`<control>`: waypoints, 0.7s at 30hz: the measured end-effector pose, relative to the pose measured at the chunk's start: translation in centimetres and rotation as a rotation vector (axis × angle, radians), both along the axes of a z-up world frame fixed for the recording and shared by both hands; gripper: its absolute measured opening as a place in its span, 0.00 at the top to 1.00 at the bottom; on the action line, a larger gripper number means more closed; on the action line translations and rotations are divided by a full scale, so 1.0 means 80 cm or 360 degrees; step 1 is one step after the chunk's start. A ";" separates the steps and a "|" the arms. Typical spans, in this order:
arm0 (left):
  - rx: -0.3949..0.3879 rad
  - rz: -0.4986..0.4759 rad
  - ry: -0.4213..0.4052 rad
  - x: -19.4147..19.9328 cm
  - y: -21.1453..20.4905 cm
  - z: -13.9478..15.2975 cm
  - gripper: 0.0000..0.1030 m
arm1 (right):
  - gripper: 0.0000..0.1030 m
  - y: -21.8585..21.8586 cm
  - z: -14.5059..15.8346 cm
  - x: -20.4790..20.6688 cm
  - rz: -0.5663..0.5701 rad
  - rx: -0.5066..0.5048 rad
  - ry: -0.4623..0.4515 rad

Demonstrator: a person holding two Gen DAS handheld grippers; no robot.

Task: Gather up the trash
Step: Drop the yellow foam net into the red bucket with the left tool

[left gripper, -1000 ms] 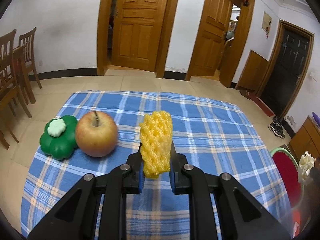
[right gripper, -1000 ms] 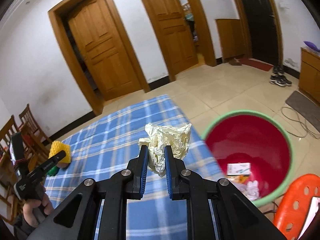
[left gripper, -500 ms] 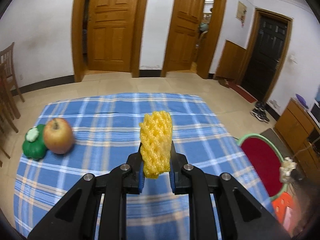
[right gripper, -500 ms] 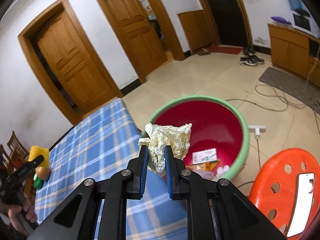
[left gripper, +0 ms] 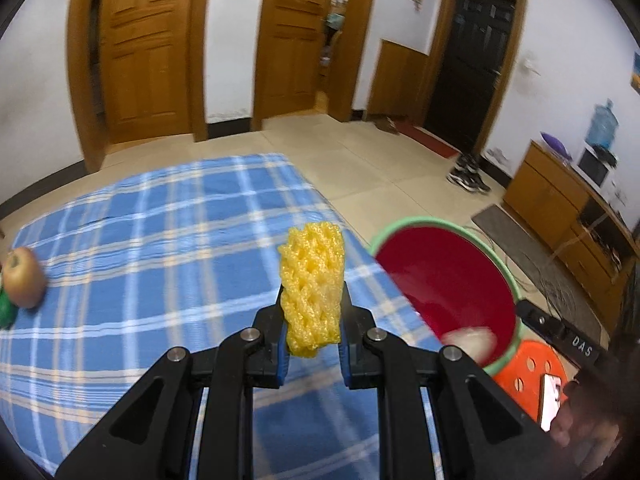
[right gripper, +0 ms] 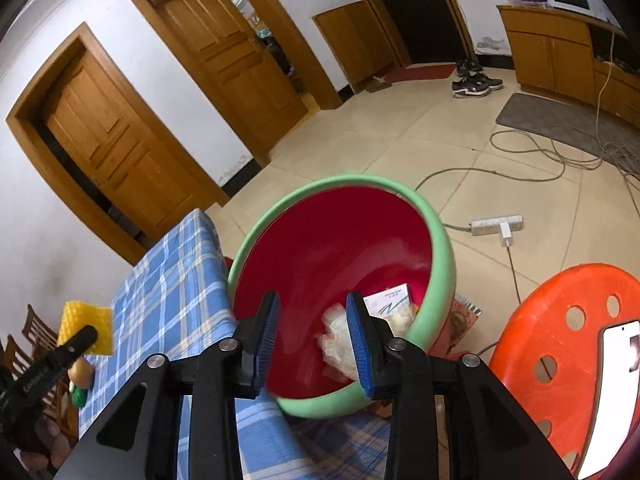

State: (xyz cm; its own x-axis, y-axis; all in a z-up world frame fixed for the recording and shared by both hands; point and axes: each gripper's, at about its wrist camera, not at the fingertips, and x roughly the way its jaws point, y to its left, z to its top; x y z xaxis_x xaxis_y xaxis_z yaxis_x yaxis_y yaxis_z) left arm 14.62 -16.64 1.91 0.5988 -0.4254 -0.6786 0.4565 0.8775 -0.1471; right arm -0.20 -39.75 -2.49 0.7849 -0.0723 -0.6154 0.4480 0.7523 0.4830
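Observation:
My left gripper point(left gripper: 313, 316) is shut on a yellow foam fruit net point(left gripper: 313, 280) and holds it above the blue checked tablecloth point(left gripper: 160, 248), near the table's right edge. The red bin with a green rim point(left gripper: 448, 280) stands on the floor to the right. My right gripper point(right gripper: 313, 332) is open over the bin point(right gripper: 340, 240). A crumpled white paper point(right gripper: 338, 340), blurred, is inside the bin below the right fingers. It also shows blurred in the left wrist view point(left gripper: 472, 340). The net shows in the right wrist view point(right gripper: 84, 324).
An apple point(left gripper: 22, 278) and a green toy point(left gripper: 6, 314) sit at the table's left edge. An orange stool point(right gripper: 560, 340) with a phone point(right gripper: 612, 392) stands right of the bin. A power strip point(right gripper: 496, 226) and cables lie on the floor. Other trash point(right gripper: 390, 300) lies in the bin.
My right gripper has opened over the bin and the crumpled paper has dropped into it. My left gripper has swung right with the net, toward the bin.

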 end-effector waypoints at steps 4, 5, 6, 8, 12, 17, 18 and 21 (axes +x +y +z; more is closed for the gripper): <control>-0.0007 -0.0106 0.0041 -0.005 -0.032 -0.009 0.82 | 0.62 -0.015 0.005 -0.013 -0.0042 0.0032 -0.0042; 0.0005 -0.0136 0.0042 -0.006 -0.042 -0.012 0.82 | 0.62 -0.018 0.006 -0.017 -0.0061 0.0033 -0.0044; 0.0019 -0.0156 0.0041 -0.007 -0.049 -0.014 0.82 | 0.62 -0.021 0.009 -0.021 -0.0081 0.0031 -0.0042; 0.0041 -0.0206 0.0045 -0.009 -0.067 -0.019 0.82 | 0.61 -0.029 0.010 -0.027 -0.0100 0.0025 -0.0049; 0.0041 -0.0280 0.0105 -0.009 -0.096 -0.031 0.82 | 0.61 -0.031 0.008 -0.034 -0.0094 0.0029 -0.0057; 0.0074 -0.0373 0.0157 -0.007 -0.137 -0.047 0.82 | 0.61 -0.034 -0.001 -0.035 -0.0088 0.0074 -0.0057; 0.0078 -0.0395 0.0161 -0.007 -0.143 -0.048 0.82 | 0.61 -0.035 -0.003 -0.035 -0.0090 0.0083 -0.0054; 0.0102 -0.0428 0.0150 -0.010 -0.157 -0.049 0.62 | 0.61 -0.039 -0.005 -0.037 -0.0094 0.0086 -0.0057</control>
